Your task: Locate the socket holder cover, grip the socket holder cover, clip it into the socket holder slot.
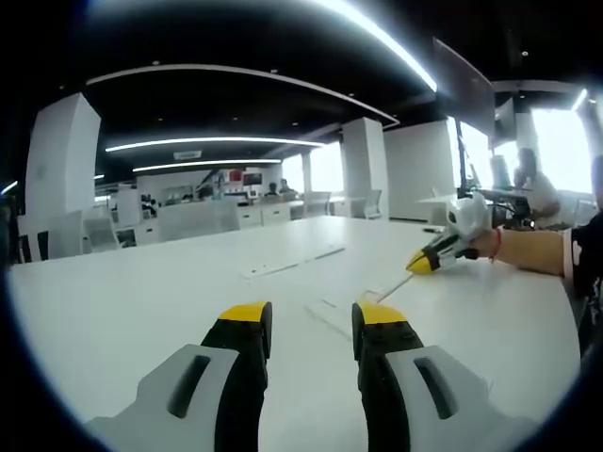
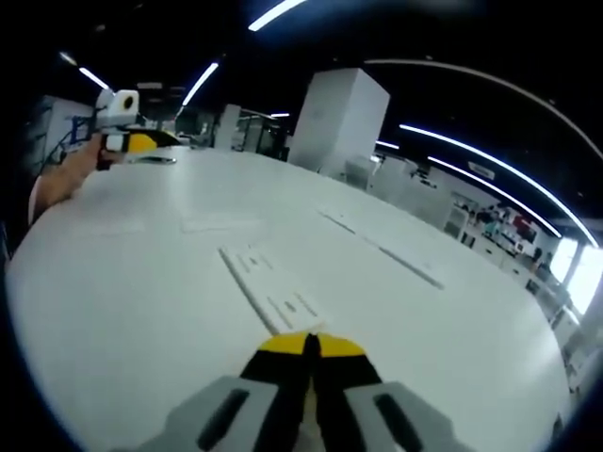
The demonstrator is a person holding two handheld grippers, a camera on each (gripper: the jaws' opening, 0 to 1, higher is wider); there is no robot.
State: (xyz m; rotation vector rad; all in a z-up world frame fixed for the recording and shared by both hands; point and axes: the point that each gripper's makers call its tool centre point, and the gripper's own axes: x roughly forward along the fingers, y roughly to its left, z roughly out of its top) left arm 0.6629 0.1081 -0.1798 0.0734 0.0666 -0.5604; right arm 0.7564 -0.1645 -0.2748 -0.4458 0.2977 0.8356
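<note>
A long white strip with slots (image 2: 268,287) lies along the white table (image 2: 122,311) and runs straight into my right gripper (image 2: 311,346), whose yellow-tipped jaws are shut on its near end. In the left gripper view the same strip (image 1: 396,285) sticks out thin from the right gripper (image 1: 424,264), held in a person's hand. My left gripper (image 1: 312,318) hovers low over the table with its jaws open and nothing between them. It appears far off as the left gripper (image 2: 141,141) in the right gripper view. Whether the held strip is the cover or the holder, I cannot tell.
Two more long white strips (image 1: 292,262) lie across the middle of the table, seen also as strips (image 2: 382,247) beyond the held one. A flat white piece (image 1: 325,315) lies just ahead of the left jaws. Desks, chairs and pillars stand behind.
</note>
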